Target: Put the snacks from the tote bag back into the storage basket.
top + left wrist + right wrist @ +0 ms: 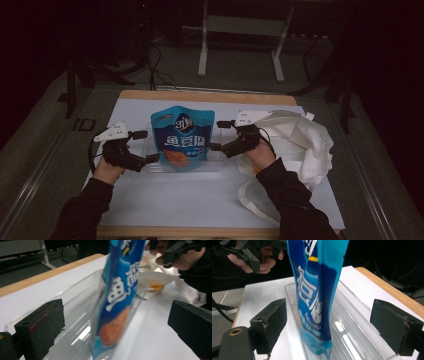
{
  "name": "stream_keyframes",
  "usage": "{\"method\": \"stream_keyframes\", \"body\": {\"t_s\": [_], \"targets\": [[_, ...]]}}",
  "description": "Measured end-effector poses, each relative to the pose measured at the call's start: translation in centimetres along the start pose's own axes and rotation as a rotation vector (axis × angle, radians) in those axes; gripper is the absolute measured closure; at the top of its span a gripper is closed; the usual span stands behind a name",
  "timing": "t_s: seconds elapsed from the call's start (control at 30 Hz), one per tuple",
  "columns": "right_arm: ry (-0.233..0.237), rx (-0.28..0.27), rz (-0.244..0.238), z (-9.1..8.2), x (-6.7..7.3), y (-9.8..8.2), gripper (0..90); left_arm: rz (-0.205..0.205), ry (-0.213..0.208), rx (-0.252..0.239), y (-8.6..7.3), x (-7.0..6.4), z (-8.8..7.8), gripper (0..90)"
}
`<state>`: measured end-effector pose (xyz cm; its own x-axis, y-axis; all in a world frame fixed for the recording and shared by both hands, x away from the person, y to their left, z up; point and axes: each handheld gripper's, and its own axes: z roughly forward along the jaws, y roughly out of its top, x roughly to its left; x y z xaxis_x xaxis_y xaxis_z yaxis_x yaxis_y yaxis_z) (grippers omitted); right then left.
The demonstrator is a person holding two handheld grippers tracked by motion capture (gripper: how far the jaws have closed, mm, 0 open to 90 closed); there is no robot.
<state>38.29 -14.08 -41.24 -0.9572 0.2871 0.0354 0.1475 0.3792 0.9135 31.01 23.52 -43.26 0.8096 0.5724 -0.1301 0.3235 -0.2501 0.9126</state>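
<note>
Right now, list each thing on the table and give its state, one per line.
Pouch: sealed as far as shows, standing upright in the tray.
Tray: clear, upright, holding the pouch.
Bag: white cloth, crumpled on the table beside the tray.
Left gripper: open, at the tray's left end, holding nothing.
Right gripper: open, at the tray's right end, holding nothing.

A pouch is stood upright in a tray at the table's centre. A cloth bag is laid at three o'clock, a frame on the floor at twelve.
</note>
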Motion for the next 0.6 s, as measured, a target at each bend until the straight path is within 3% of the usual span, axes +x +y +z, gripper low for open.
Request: {"method": "stream_keyframes", "body": {"t_s": [0.3, 0.43, 0.6], "targets": [[-0.008, 0.007, 0.01, -1.5, 0.8, -1.2, 14.3, 0.0, 0.004, -0.015, -1.7, -2.3, -1.0, 1.1], [-0.003, 0.018, 0.013, -1.9, 1.3, -1.9, 14.3, 0.009, -0.011, 0.006, -2.7, -3.0, -1.1, 1.1], [-0.005, 0.019, 0.017, -2.5, 1.8, -2.6, 14.3, -0.002, -0.031, -0.002, -3.7, -3.5, -1.3, 1.1]]}}
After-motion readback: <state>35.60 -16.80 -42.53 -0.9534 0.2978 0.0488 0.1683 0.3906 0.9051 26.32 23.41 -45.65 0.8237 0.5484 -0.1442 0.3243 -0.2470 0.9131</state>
